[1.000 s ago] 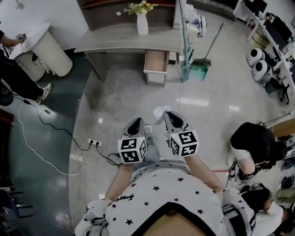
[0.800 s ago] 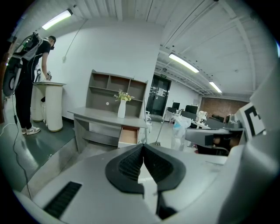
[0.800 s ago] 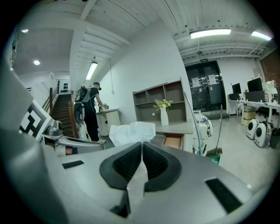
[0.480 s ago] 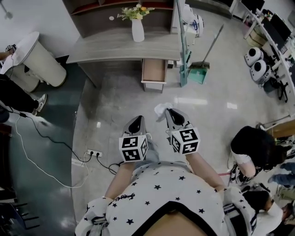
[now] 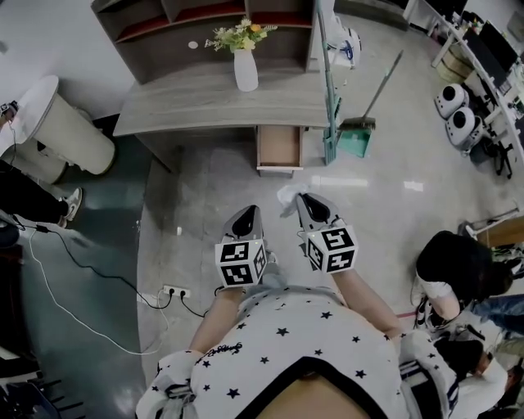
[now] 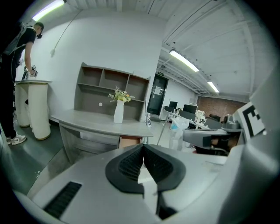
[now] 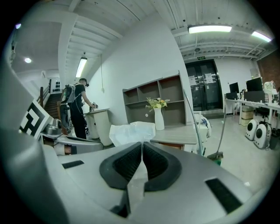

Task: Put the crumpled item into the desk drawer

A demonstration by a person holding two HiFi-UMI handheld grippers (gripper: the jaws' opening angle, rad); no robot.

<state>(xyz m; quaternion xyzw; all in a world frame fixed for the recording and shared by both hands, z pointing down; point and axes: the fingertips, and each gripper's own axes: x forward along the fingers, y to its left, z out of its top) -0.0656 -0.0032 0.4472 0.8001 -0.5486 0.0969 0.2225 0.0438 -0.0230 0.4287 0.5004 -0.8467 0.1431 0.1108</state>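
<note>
Nearest, the person's star-printed shirt (image 5: 295, 344) fills the lower edge of the head view, and both arms reach forward over the pale floor (image 5: 205, 213); the left gripper (image 5: 246, 214) is on the left with its jaws pressed together and nothing between them, as the left gripper view (image 6: 143, 146) shows; just to its right, the right gripper (image 5: 303, 200) has its jaws clamped on the crumpled item (image 5: 288, 195), a white, thin, wrinkled wad that sticks out beyond the tips and rises above them in the right gripper view (image 7: 131, 131); so the crumpled item is held in the air above the floor, well short of the drawer (image 5: 279, 147); to the near left a power strip (image 5: 174, 290) lies on the floor with a cable trailing off left; at the right edge a person in dark clothes (image 5: 454, 266) crouches; farther on, the drawer is pulled open from the front of the grey bench (image 5: 205, 102), its inside brown; a broom with a green dustpan (image 5: 356, 135) leans just right of the bench; a white vase of flowers (image 5: 246, 69) is upright on the bench top; behind it is an open shelf unit (image 5: 164, 12) against the wall; at far left is a white round stand (image 5: 57, 123).
</note>
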